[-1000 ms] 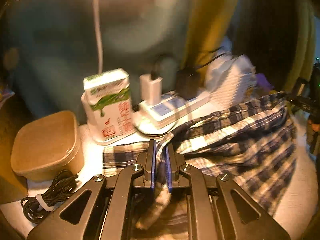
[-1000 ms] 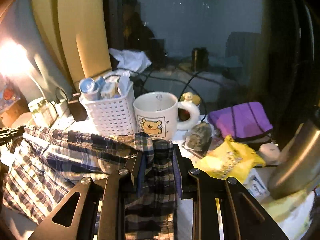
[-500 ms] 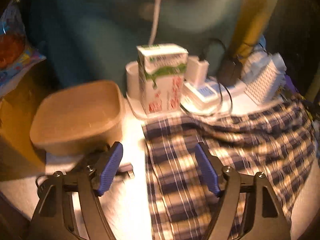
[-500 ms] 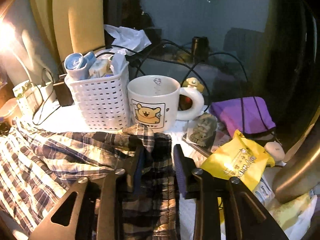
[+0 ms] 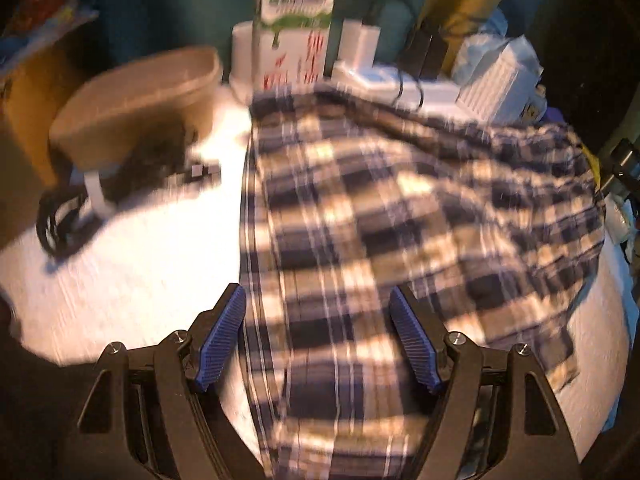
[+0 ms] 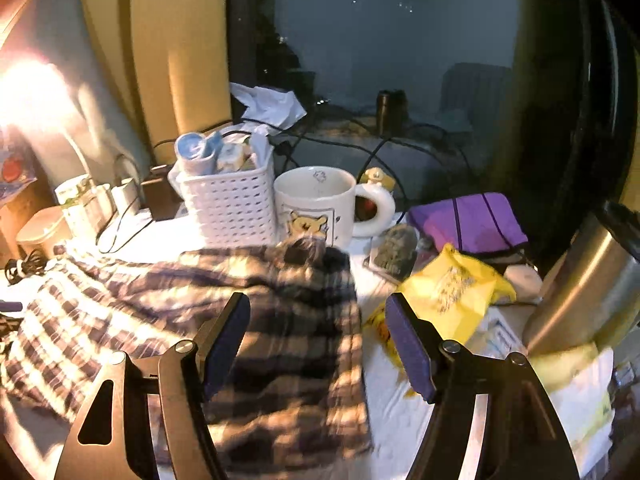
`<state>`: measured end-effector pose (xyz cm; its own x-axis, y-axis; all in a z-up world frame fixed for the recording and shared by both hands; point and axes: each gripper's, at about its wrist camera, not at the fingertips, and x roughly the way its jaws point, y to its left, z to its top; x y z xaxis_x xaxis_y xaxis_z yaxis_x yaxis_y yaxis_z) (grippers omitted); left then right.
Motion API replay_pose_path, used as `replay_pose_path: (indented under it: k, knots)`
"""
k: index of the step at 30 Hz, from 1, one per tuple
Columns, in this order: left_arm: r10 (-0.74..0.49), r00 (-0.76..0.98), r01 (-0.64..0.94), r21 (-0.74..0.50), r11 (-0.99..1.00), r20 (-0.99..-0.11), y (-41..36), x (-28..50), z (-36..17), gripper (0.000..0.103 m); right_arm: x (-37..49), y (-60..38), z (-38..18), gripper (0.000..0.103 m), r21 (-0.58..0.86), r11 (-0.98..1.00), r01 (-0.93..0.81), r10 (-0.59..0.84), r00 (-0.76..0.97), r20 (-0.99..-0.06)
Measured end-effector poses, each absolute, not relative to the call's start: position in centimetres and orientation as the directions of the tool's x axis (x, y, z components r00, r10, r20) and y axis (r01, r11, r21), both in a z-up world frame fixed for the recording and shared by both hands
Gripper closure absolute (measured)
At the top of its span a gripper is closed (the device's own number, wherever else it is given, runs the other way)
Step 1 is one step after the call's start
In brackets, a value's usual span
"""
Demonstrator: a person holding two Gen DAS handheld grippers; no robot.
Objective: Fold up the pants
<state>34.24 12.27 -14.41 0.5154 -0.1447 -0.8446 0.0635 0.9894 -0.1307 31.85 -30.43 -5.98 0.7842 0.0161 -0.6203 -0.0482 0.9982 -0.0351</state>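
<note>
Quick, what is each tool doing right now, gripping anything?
Left tool: open, holding nothing, over the pants.
Right tool: open, holding nothing, over the pants' edge.

Both handheld grippers hang low with their jaws spread wide, gripping nothing. The left gripper (image 5: 316, 336) shows ribbed blue pads (image 5: 219, 340) angled outward on black finger arms. The right gripper (image 6: 318, 344) matches that pose, its dark blue pads (image 6: 408, 350) parted and pointing toward the far side.
</note>
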Motion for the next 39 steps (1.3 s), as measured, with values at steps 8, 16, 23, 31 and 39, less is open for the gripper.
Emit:
replay_pose_path:
  k: [8,16,23,31,39]
  knots:
    - [-0.153,0.550,0.038,-0.158,0.987,-0.821,12.5,30.6,-13.7,0.065,28.1,-29.7,-6.2,0.031,-0.030,0.997,-0.064,0.030,0.767,-0.641]
    - [-0.163,0.569,0.014,-0.189,0.982,-0.806,12.9,28.8,-13.8,0.064,25.5,-29.5,-6.2,0.031,-0.014,0.998,-0.067,0.042,0.768,-0.639]
    - [-0.061,0.644,-0.009,-0.087,0.996,-0.763,12.7,28.0,-12.2,0.101,24.0,-29.3,-5.7,0.031,-0.012,0.996,-0.084,0.058,0.773,-0.632]
    - [0.015,0.634,-0.102,-0.064,0.993,-0.773,13.3,26.5,-11.9,0.101,23.5,-29.7,-6.8,0.031,0.013,0.995,-0.099,0.083,0.752,-0.654]
    - [0.070,0.640,-0.172,-0.053,0.984,-0.765,13.3,25.4,-10.2,0.093,23.9,-29.9,-7.9,0.031,0.042,0.992,-0.121,0.118,0.730,-0.674]
